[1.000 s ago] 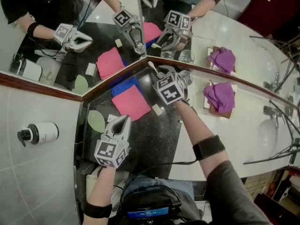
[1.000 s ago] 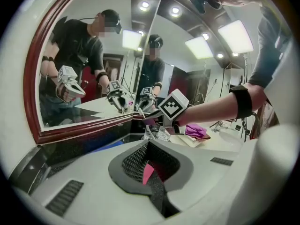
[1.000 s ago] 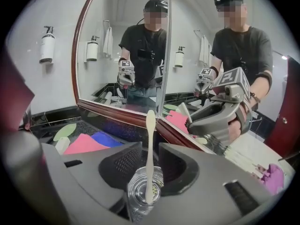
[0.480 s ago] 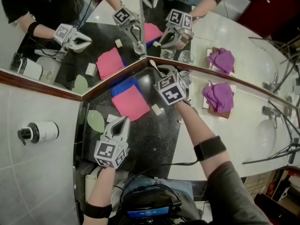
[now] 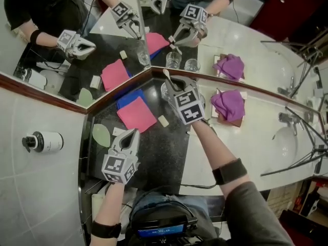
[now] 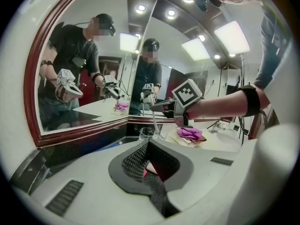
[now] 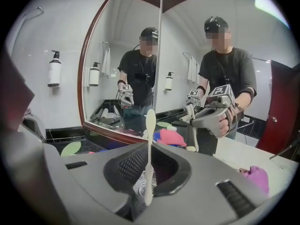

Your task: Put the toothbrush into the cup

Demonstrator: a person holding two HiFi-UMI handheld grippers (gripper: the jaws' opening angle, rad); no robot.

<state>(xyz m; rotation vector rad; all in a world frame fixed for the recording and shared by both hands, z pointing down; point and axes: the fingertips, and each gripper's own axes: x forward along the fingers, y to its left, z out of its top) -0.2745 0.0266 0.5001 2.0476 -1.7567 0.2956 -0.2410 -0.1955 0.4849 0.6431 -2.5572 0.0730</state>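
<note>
Now my right claw (image 7: 148,172) has just closed narrow on the toothbrush (image 7: 149,125), gripping it upright with its lower end over the cup (image 7: 138,188). My left claw (image 5: 132,135) is pressed together, empty, above the dark surface (image 5: 164,152), well apart.

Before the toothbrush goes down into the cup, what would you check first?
1. Grip on toothbrush: ok. The right gripper fingers have just been closing and now clamp its handle.
2. Toothbrush upright: ok, head pointing up.
3. Glass cup under the toothbrush: ok, it shows just below the fingers.
4. Cup standing upright: ok.
5. Handle end already inside the cup: cannot tell.
6. Left gripper out of the way: ok, shut and empty, apart over the black counter.
</note>
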